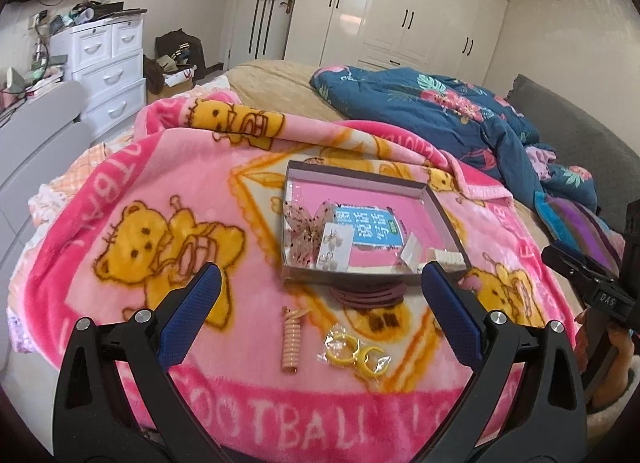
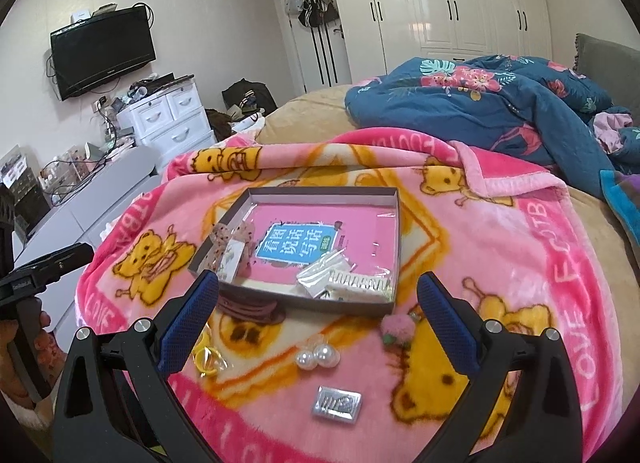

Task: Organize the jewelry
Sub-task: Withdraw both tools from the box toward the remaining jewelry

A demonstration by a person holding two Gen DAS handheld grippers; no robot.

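Note:
A shallow grey box point(image 1: 440, 207) point(image 2: 394, 259) with a pink floor lies on the pink bear blanket. It holds a speckled bow point(image 1: 302, 233), an earring card point(image 1: 334, 249), a clear bag point(image 2: 324, 275) and a cream comb clip point(image 2: 360, 285). In front of it lie a dark red hair clip point(image 1: 368, 295) point(image 2: 252, 309), a peach spiral tie point(image 1: 291, 343), yellow hoops in a bag point(image 1: 354, 351) point(image 2: 206, 359), two pearls point(image 2: 318, 355), a pink pom clip point(image 2: 398, 329) and a silver packet point(image 2: 337, 403). My left gripper point(image 1: 320, 323) and right gripper point(image 2: 318, 327) are open and empty, short of the box.
The pink blanket point(image 1: 120, 183) covers the near bed. A blue floral quilt point(image 1: 460, 115) is heaped at the back right. White drawers point(image 1: 108, 67) and a grey cabinet point(image 2: 100, 203) stand on the left. The right gripper's body point(image 1: 592, 283) shows at the right edge.

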